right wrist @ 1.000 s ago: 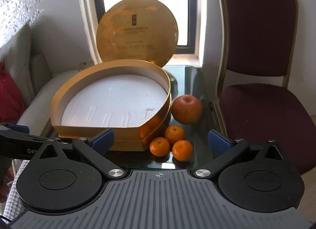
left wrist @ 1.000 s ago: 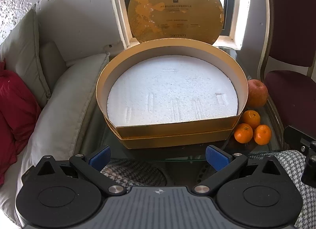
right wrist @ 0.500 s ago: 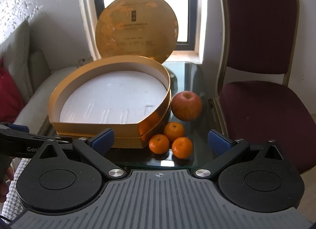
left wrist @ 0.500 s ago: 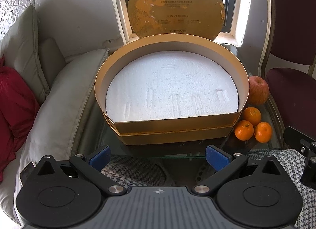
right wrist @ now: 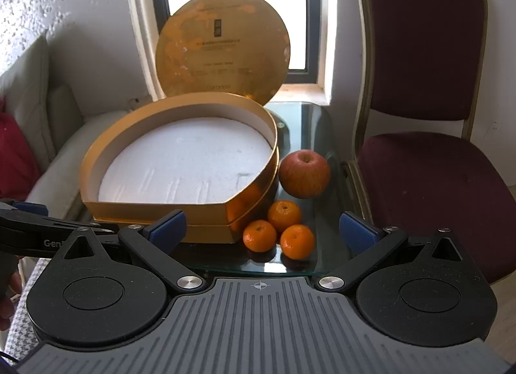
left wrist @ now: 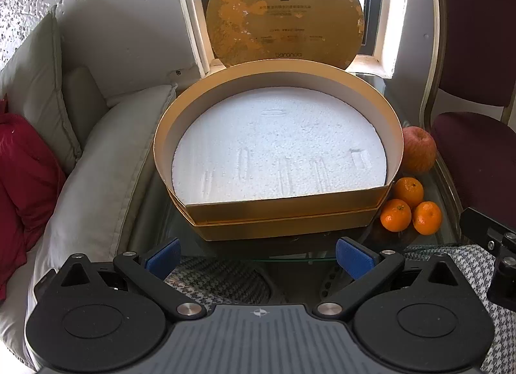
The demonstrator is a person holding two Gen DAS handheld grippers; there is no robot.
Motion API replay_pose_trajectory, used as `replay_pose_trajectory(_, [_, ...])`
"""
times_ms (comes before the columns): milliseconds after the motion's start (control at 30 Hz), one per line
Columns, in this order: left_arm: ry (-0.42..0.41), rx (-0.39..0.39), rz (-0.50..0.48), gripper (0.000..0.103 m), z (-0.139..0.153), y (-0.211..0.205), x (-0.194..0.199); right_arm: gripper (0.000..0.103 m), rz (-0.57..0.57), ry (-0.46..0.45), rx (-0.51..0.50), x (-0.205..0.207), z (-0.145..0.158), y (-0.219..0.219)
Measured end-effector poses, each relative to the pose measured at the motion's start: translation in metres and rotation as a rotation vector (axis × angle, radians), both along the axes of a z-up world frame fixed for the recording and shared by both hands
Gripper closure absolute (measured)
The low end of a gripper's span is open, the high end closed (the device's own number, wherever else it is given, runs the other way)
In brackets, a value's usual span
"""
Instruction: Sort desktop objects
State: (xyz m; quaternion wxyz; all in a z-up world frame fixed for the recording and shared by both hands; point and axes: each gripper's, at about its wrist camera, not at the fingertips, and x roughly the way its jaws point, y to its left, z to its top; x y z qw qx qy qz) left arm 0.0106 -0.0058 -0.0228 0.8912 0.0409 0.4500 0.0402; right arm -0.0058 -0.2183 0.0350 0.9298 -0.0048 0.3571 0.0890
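Note:
A gold box with a white foam floor sits on a glass table; nothing lies in it. To its right stand a red apple and three mandarins. My left gripper hangs open in front of the box's flat front wall, short of the table edge. My right gripper is open too, with the mandarins showing between its fingers just beyond the tips.
The box's round gold lid leans upright against the window. A dark red chair stands right of the table. Pale cushions and a red one lie left. Houndstooth fabric shows below the table edge.
Both views have shifted a little: the box and fruit sit slightly lower and farther in the frames. Both grippers stay open and nothing has been picked up.

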Motion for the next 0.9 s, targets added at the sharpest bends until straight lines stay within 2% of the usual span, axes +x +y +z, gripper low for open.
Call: replay_pose_trajectory(900, [0.066, 0.006, -0.007, 0.0, -0.021, -0.005, 0.023, 0.0, -0.042, 0.03, -0.012, 0.025, -0.023, -0.016])
